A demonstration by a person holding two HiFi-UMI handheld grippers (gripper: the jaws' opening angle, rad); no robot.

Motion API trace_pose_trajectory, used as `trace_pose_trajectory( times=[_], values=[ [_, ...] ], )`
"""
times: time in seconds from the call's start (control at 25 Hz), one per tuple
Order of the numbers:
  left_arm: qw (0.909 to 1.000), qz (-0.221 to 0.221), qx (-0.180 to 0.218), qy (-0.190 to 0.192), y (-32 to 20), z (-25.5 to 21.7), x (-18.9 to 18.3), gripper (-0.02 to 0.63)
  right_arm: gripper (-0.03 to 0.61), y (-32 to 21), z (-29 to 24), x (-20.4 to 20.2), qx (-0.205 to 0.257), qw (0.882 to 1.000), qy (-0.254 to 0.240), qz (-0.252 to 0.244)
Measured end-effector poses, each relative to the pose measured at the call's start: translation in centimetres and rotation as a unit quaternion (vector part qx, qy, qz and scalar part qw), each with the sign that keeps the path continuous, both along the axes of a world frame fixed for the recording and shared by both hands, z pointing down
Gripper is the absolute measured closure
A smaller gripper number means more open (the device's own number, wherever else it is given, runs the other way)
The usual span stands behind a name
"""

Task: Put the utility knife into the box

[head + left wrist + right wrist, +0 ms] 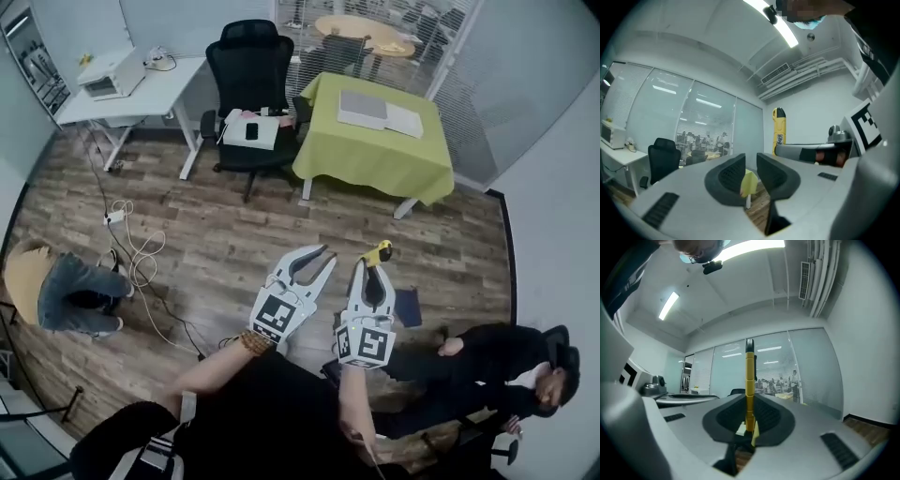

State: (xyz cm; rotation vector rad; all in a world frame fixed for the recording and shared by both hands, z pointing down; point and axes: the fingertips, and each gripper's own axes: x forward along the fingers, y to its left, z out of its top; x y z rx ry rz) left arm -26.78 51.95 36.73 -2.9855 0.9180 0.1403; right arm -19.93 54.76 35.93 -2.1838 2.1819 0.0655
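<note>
Both grippers are held up over the wooden floor in the head view. My right gripper (376,266) is shut on a yellow utility knife (379,251), which sticks out past the fingertips. In the right gripper view the utility knife (749,380) stands upright between the dark pads of the right gripper (749,420). My left gripper (317,255) is just to its left, open and holding nothing. The left gripper (751,171) shows a gap between its pads, with the utility knife (779,131) off to the right. A white box (250,129) lies on a black office chair (248,66) far ahead.
A green-clothed table (375,155) with a grey flat item stands ahead to the right. A white desk (141,94) holds a printer at the back left. Cables (141,253) trail over the floor. One person (66,286) crouches at left; another (506,366) sits at lower right.
</note>
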Motion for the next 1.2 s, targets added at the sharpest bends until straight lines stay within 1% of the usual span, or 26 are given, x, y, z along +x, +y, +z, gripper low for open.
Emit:
trace_pose_trajectory(
  times=[0.2, 0.32, 0.48, 0.68, 0.76, 0.84, 0.96, 1.08, 1.2],
  values=[
    [1.0, -0.001, -0.005, -0.005, -2.5, 0.9, 1.2, 0.534, 0.535, -2.5, 0.7, 2.2, -0.003, 1.0, 0.0, 0.014],
    [0.9999, 0.003, -0.01, -0.002, -4.3, 1.5, 2.6, 0.534, 0.535, -3.9, 1.3, 3.7, -0.011, 1.0, 0.005, 0.02],
    [0.9998, 0.01, -0.015, 0.006, -8.5, 1.1, 5.4, 0.535, 0.535, -7.2, 1.0, 6.1, -0.022, 0.999, 0.015, 0.021],
    [0.9988, 0.022, -0.028, 0.033, -13.1, 0.5, 10.1, 0.538, 0.535, -11.0, 0.5, 10.2, -0.046, 0.998, 0.036, 0.028],
    [0.999, 0.022, -0.02, 0.032, -15.1, 0.1, 11.9, 0.54, 0.535, -13.1, 0.2, 11.9, -0.049, 0.998, 0.039, 0.03],
    [0.9994, 0.018, -0.012, 0.027, -16.9, 0.0, 13.3, 0.54, 0.535, -15.0, -0.1, 13.3, -0.047, 0.998, 0.039, 0.034],
    [0.9995, 0.001, -0.007, 0.031, -19.9, -0.3, 14.7, 0.543, 0.535, -17.6, -0.8, 15.0, -0.043, 0.997, 0.05, 0.035],
    [0.9994, -0.018, 0.006, 0.027, -23.4, -0.6, 15.3, 0.543, 0.535, -21.0, -1.1, 15.9, -0.042, 0.996, 0.07, 0.022],
    [0.9993, -0.03, 0.008, 0.02, -25.7, -0.3, 15.6, 0.543, 0.535, -23.8, -1.1, 16.6, -0.049, 0.996, 0.078, 0.01]
  ],
)
